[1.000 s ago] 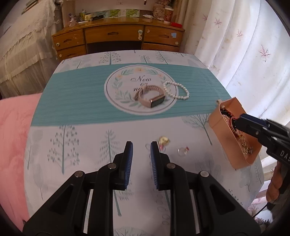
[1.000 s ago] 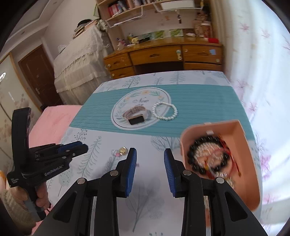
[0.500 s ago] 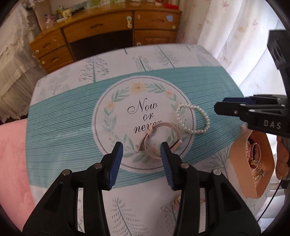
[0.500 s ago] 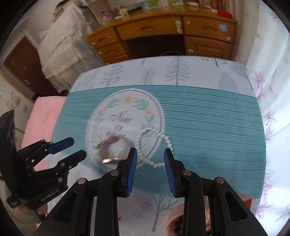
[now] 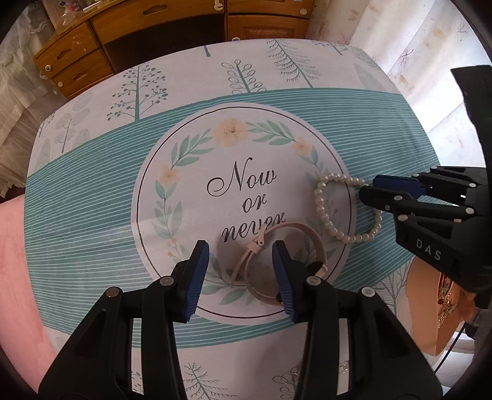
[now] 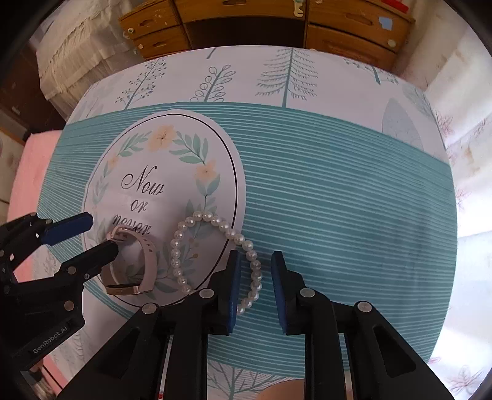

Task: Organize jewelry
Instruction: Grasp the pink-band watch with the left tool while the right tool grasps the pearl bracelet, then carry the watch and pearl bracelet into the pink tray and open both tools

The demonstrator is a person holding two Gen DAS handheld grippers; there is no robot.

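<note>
The left gripper (image 5: 241, 277) was spread wide, its blue pads (image 5: 196, 277) standing on either side of the near loop of the beige watch band (image 5: 276, 246), which lay on the white round print of the tablecloth (image 5: 92, 190) just below the words "Now or never"; neither pad could be seen touching the strap. From the right wrist view the same band (image 6: 135, 261) sat at about 9 o'clock of the gripper there, with the left gripper's dark lower finger (image 6: 92, 258) right against its clasp end and the upper blue pad above it. The right gripper (image 6: 255, 286) was also spread, with the right-hand arc of the pearl bracelet (image 6: 215, 255) lying between its two pads, close beside the left one; contact could not be told. In the left wrist view the pearl bracelet (image 5: 347, 209) lay at 2 o'clock of the watch band, half on the white circle and half on the teal stripes, and the right gripper (image 5: 369, 189) reached it from 3 o'clock. An orange tray (image 5: 430, 307) holding jewelry showed at the lower right, at 4 o'clock, partly hidden behind the right tool. A wooden dresser (image 5: 160, 27) stood beyond the table at 12 o'clock.
</note>
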